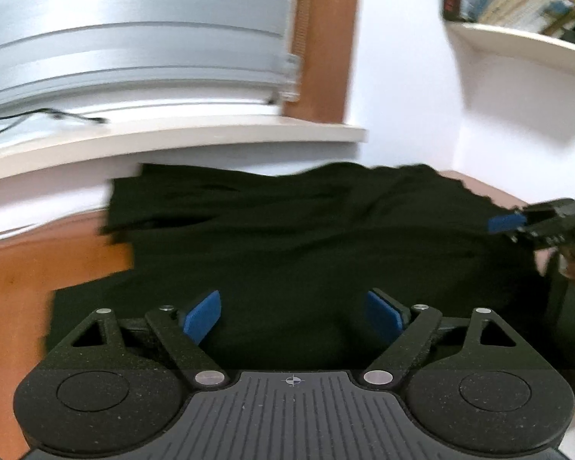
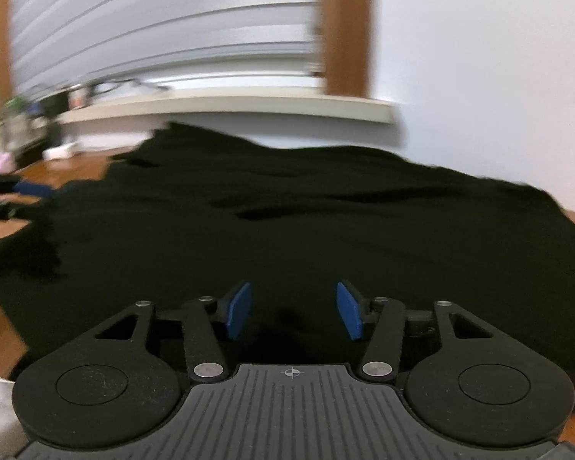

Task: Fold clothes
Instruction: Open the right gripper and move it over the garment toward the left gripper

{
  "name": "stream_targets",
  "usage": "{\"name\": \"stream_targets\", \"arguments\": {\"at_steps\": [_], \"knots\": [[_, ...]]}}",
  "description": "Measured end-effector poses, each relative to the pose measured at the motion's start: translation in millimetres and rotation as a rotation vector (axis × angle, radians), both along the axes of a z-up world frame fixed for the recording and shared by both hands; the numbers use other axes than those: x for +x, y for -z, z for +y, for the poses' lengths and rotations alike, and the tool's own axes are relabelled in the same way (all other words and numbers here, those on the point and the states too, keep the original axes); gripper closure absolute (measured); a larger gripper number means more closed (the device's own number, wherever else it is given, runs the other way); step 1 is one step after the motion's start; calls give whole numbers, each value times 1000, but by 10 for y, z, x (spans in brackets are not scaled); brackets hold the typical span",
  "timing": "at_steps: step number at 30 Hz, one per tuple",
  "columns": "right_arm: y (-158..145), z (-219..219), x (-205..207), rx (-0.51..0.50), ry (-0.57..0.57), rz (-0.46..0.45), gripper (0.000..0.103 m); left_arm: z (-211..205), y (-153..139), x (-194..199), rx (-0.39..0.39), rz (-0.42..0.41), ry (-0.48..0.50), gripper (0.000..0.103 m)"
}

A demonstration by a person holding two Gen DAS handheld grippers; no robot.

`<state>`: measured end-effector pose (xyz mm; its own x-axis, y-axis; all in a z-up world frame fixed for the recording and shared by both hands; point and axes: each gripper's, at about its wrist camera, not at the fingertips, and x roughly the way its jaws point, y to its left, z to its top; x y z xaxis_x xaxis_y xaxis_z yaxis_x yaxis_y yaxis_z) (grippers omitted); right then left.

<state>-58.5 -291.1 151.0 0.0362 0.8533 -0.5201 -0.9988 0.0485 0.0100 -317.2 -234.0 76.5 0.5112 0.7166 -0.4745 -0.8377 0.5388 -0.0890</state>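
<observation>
A black garment (image 1: 287,237) lies spread and rumpled on a brown wooden table (image 1: 15,287); it also fills the right wrist view (image 2: 306,222). My left gripper (image 1: 293,316) is open and empty, its blue pads just above the garment's near edge. My right gripper (image 2: 293,310) is open and empty over the garment's near part. The right gripper also shows at the right edge of the left wrist view (image 1: 517,222), and the left gripper at the left edge of the right wrist view (image 2: 23,189). Both views are motion-blurred.
A white windowsill (image 1: 172,138) with a black cable (image 1: 42,115) runs behind the table under grey blinds (image 1: 134,30). A white shelf with books (image 1: 525,4) hangs at upper right. Cluttered items (image 2: 23,122) stand at far left on the table.
</observation>
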Motion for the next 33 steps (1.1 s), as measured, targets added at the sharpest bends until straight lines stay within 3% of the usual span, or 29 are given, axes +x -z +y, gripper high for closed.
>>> {"name": "stream_targets", "arguments": {"at_steps": [9,21,22,24,33], "knots": [[-17,375,-686,-41,-196,-36,49,48,33,-591,-3,-12,-167,17],[15,1090,-1743,-93,-463,-95,47,-52,108,-536,-17,-9,-150,16],[34,1138,-1790,-107,-473,-92,47,-70,105,-537,-16,-14,-146,16],[66,1216,-1855,-132,-481,-88,51,-92,102,-547,-11,-23,-142,0],[72,1234,-1868,-143,-490,-92,53,-126,60,-486,5,-33,-116,0]]}}
